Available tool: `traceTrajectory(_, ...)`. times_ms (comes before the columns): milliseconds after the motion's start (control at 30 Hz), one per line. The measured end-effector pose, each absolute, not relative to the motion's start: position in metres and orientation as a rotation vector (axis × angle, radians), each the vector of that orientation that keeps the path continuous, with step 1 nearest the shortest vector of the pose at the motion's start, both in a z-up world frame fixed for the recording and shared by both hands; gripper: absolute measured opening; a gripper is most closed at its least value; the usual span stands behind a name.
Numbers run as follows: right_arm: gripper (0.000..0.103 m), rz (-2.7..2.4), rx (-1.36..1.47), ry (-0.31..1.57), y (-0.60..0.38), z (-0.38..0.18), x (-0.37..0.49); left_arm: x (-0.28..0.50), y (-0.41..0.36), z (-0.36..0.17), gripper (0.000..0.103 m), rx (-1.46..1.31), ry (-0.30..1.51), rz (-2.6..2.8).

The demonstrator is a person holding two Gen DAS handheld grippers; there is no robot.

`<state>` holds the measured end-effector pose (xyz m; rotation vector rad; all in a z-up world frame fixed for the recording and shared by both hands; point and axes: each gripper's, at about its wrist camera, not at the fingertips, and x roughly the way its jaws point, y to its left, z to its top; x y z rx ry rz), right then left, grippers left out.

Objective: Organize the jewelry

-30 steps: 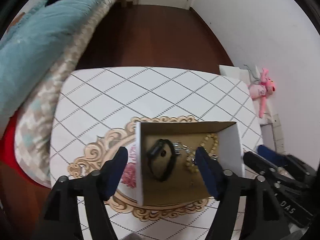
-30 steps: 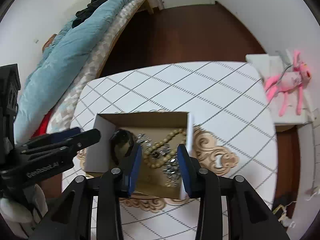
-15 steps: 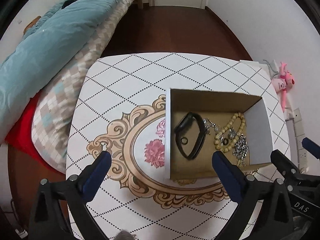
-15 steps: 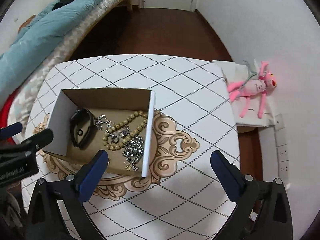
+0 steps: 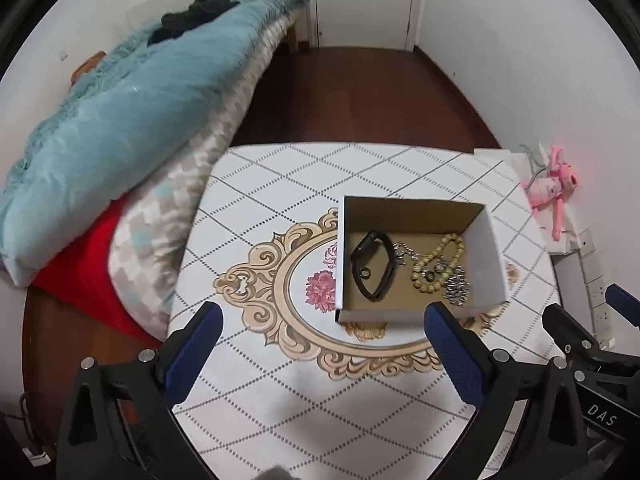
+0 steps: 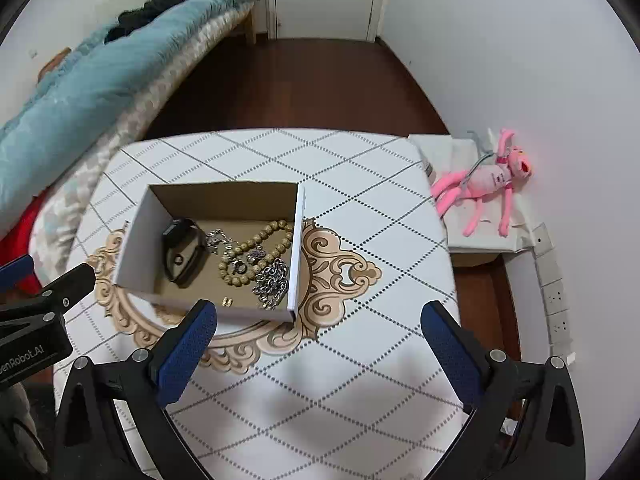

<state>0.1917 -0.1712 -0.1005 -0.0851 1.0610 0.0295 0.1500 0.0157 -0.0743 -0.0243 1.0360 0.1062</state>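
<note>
A cardboard box with white outer walls (image 5: 494,264) (image 6: 296,248) stands on the patterned table. Inside it lie a black wristband (image 5: 374,266) (image 6: 182,252), a tan beaded necklace (image 5: 438,260) (image 6: 256,248), a silver chain (image 5: 456,290) (image 6: 272,280) and a small gold piece (image 6: 228,301). My left gripper (image 5: 322,328) hangs open above the table, near the box's front left corner. My right gripper (image 6: 318,328) is open too, in front of the box's right corner. Neither has anything between its blue pads. Each shows at the edge of the other's view (image 5: 592,312) (image 6: 40,276).
The table (image 5: 280,400) wears a white diamond-pattern cloth with a gold medallion. A bed with a teal quilt (image 5: 120,120) lies along its left side. At the right, a pink plush toy (image 6: 484,180) lies on a white box, with wall sockets (image 6: 556,300) nearby. Beyond is dark wood floor.
Both grippers have opened wide and pulled back and up, away from the box. The jewellery stays inside the box, which now sits farther from the fingers.
</note>
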Motion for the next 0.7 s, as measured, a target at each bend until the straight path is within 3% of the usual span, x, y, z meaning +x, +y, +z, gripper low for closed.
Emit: traceTrajectory(700,0.103,0.034,-0.052,0.754,-0.186,0.058,0.05,0.033,0.003,0.054,0.103,-0.036,0.785,0.077)
